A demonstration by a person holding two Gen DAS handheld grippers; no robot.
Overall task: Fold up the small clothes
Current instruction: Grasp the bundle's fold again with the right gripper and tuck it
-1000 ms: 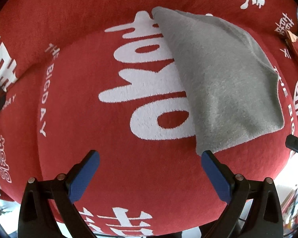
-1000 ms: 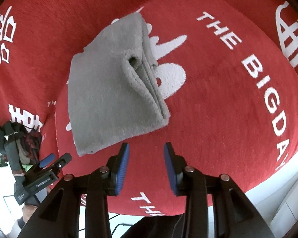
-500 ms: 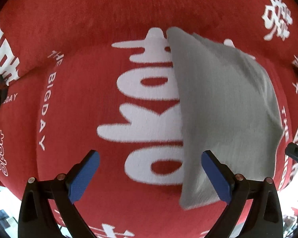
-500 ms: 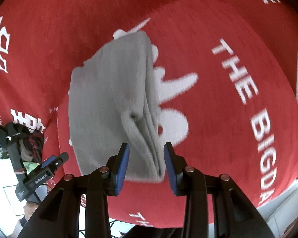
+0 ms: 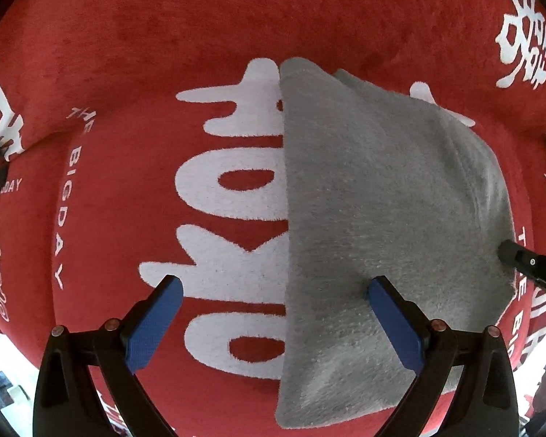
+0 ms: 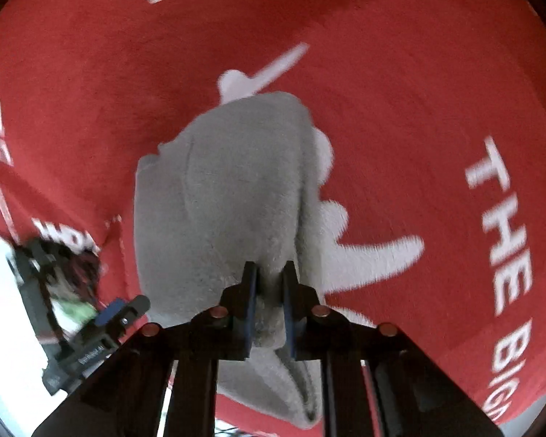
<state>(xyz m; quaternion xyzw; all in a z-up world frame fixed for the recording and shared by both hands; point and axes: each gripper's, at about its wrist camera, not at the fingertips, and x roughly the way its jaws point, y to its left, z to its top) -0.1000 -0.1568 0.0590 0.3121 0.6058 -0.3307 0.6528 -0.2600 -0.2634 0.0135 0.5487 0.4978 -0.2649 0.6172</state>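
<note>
The grey cloth lies half-folded on the red blanket. The right gripper has just been closing and now pinches the cloth's near edge; the left gripper hangs spread wide over the other edge. Grip all layers, lift low, and keep both sides even

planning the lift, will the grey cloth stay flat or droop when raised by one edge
Likely droop: the grey cloth already bunches where the right gripper has just closed on its edge. Its fuzzy pile probably grips the red cover, so dragging may wrinkle it. It looks light.
</note>
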